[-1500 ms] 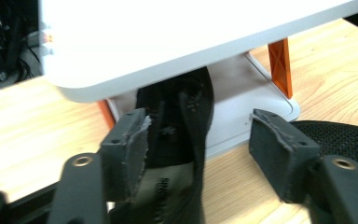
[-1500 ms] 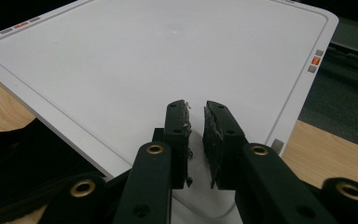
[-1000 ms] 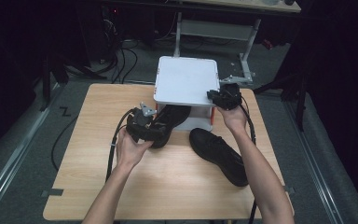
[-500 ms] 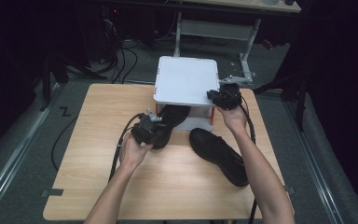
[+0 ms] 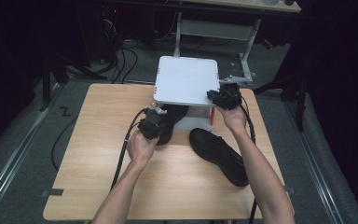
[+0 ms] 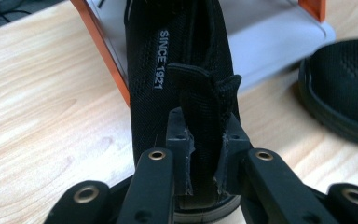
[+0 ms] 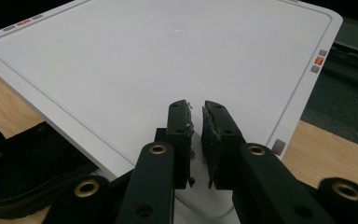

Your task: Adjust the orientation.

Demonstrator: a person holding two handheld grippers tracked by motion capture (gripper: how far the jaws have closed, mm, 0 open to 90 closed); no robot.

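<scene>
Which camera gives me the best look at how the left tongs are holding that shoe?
The left gripper view: the left tongs are shut on the heel tab of the shoe, which lies half under the white shelf. The high view shows that shoe from far off, hand covering the grip. The right gripper view catches a dark edge of it.

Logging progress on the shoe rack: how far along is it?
Nothing looks finished. In hand: the left hand-held gripper clamps one shoe's heel tab, sliding it under the white shelf. Left: the second shoe lies on the table; the right hand-held gripper rests closed on the shelf.
</scene>
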